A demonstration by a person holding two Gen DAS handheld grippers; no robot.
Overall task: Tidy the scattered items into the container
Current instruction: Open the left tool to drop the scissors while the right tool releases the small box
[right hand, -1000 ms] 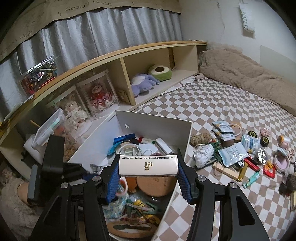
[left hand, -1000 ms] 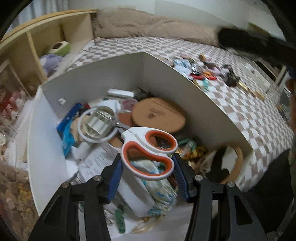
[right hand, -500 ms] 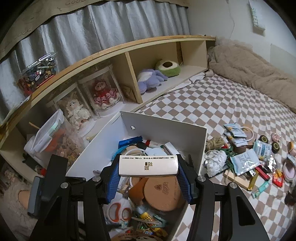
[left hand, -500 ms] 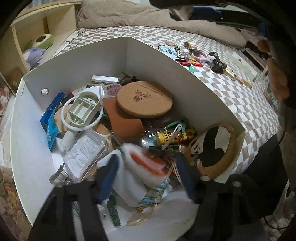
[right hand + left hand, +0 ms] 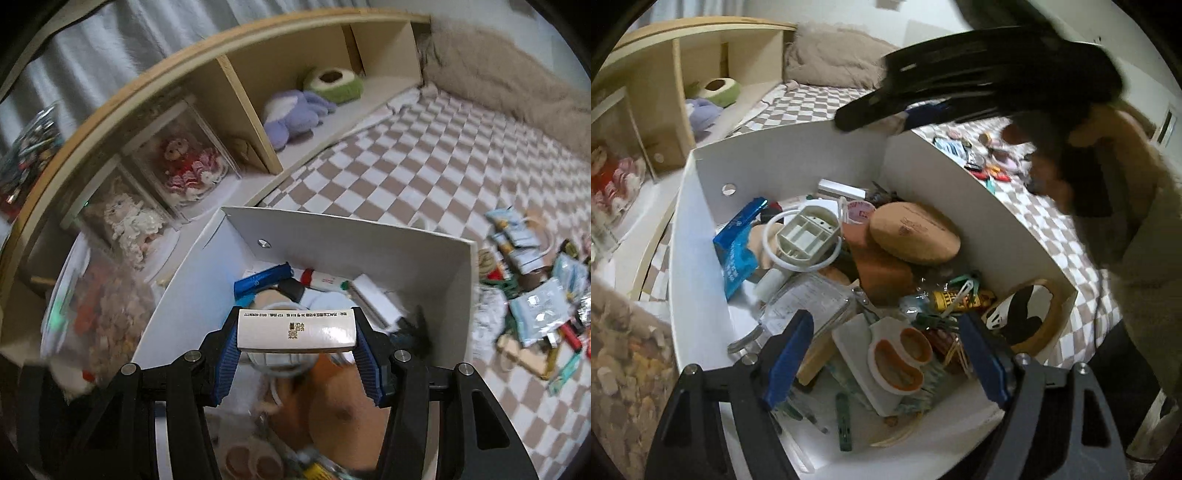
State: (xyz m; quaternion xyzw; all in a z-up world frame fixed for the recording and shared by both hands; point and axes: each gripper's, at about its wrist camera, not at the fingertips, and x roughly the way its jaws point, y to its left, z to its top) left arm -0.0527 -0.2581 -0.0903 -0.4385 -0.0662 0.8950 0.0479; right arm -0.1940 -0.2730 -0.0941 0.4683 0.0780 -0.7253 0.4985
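A white open box on the checkered bed holds many small items. White scissors with orange handles lie loose inside it near the front wall. My left gripper hangs over them with its jaws opening, and the pads touch nothing. My right gripper is shut on a white rectangular box with printed text, held above the container. Seen from the left wrist, the right gripper is a dark blur over the container's far wall, so its jaws are hidden there.
Several small packets and trinkets lie scattered on the checkered bedspread right of the container. A wooden shelf with plush toys and doll cases runs along the left. A person's hand in a fluffy sleeve is at the right.
My left gripper let go of the scissors, which now lie in the container, and its jaws widened. My right gripper carried the white box down and closer over the container.
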